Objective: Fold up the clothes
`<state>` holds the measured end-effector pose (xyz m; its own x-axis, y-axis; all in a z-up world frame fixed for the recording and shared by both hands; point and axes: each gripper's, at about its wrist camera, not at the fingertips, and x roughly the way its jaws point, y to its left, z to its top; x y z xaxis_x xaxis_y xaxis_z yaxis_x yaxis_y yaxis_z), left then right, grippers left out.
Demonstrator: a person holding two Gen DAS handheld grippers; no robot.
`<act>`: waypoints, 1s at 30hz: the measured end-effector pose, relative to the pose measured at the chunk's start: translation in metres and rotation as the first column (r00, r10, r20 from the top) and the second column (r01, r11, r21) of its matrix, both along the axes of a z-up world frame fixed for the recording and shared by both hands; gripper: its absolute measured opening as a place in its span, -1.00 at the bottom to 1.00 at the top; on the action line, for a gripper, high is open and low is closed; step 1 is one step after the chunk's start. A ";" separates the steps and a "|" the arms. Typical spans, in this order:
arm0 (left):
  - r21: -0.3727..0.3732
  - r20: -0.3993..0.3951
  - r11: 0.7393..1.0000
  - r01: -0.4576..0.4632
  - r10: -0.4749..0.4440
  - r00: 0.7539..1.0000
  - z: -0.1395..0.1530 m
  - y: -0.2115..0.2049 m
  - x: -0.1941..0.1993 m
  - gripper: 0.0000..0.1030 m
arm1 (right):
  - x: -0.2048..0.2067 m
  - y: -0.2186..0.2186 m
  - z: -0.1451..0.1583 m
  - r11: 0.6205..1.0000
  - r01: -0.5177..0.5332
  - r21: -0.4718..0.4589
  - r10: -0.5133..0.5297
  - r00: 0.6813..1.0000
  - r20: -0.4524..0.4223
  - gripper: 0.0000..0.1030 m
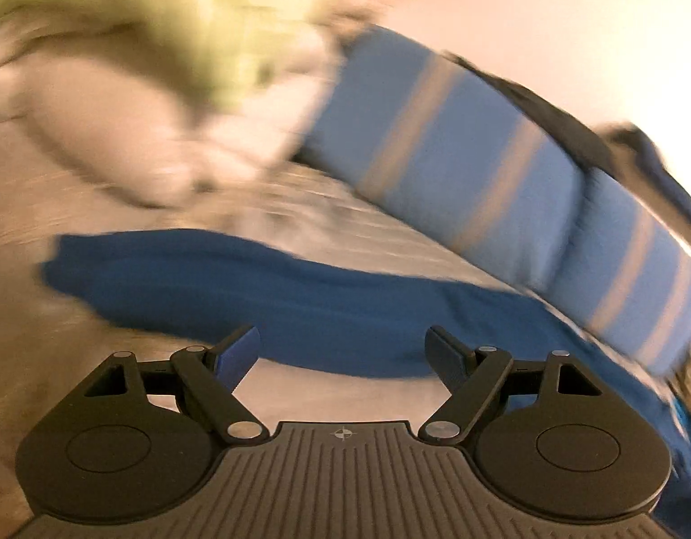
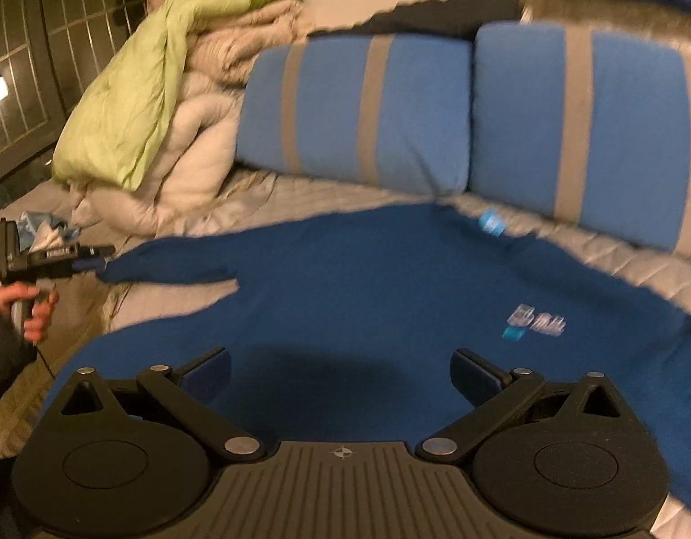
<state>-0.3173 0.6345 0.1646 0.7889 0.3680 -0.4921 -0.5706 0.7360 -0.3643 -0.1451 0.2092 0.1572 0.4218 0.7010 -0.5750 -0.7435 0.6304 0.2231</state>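
Right wrist view only: left hand gripping the left tongs at the sleeve tip of the blue shirt, which lies spread flat on the bed before two striped pillows. Left view blurred, left tongs released over the sleeve. Right tongs released above shirt, nothing between.

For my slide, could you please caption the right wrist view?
Open right gripper above a blue sweater spread on the bed; left gripper at its sleeve.
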 end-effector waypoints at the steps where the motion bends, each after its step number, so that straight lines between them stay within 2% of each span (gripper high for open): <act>1: -0.023 0.001 0.998 -0.062 0.062 0.998 -0.006 0.013 -0.008 0.57 | -0.002 0.003 -0.005 1.000 -0.007 -0.006 0.006 1.000 -0.009 1.00; 4: -0.163 0.028 0.968 -0.192 0.199 0.980 -0.028 0.055 -0.033 0.56 | -0.006 0.010 -0.019 1.000 -0.016 -0.021 0.015 0.999 -0.037 1.00; 7: -0.293 0.106 0.927 -0.233 0.274 0.956 -0.044 0.085 -0.054 0.56 | -0.008 0.013 -0.027 0.999 -0.010 -0.039 0.008 0.999 -0.046 1.00; 10: -0.452 0.169 0.853 -0.260 0.368 0.914 -0.064 0.110 -0.068 0.55 | -0.008 0.014 -0.033 0.998 -0.002 -0.066 -0.001 0.999 -0.035 1.00; 13: -0.570 0.200 0.776 -0.271 0.450 0.870 -0.085 0.129 -0.073 0.55 | -0.006 0.013 -0.039 0.997 0.013 -0.074 -0.017 0.999 -0.046 1.00; 16: -0.637 0.226 0.722 -0.270 0.510 0.830 -0.105 0.144 -0.077 0.51 | -0.004 0.009 -0.038 0.998 0.025 -0.061 -0.029 0.998 -0.058 1.00; 18: -0.664 0.231 0.695 -0.277 0.543 0.807 -0.114 0.150 -0.076 0.35 | -0.003 0.010 -0.041 0.997 0.027 -0.068 -0.031 0.998 -0.063 1.00; 21: -0.673 0.242 0.680 -0.291 0.574 0.782 -0.118 0.152 -0.074 0.25 | -0.003 0.013 -0.041 0.996 0.023 -0.082 -0.028 0.998 -0.063 1.00; 23: -0.673 0.244 0.680 -0.291 0.575 0.781 -0.118 0.155 -0.071 0.17 | -0.003 0.015 -0.041 0.996 0.016 -0.091 -0.022 0.998 -0.063 1.00; 25: -0.663 0.244 0.692 -0.286 0.561 0.791 -0.115 0.157 -0.064 -0.03 | -0.004 0.017 -0.042 0.995 0.011 -0.099 -0.018 0.998 -0.063 1.00; 26: -0.658 0.242 0.698 -0.282 0.551 0.799 -0.112 0.158 -0.062 -0.33 | -0.004 0.018 -0.042 0.995 0.011 -0.101 -0.017 0.998 -0.064 1.00; 27: -0.650 0.230 0.703 -0.289 0.544 0.807 -0.108 0.159 -0.060 -0.48 | -0.003 0.018 -0.041 0.995 0.009 -0.101 -0.016 0.998 -0.065 1.00; 30: -0.591 0.216 0.742 -0.316 0.524 0.824 -0.086 0.164 -0.057 -0.66 | -0.003 0.018 -0.041 0.995 0.013 -0.097 -0.019 0.998 -0.066 1.00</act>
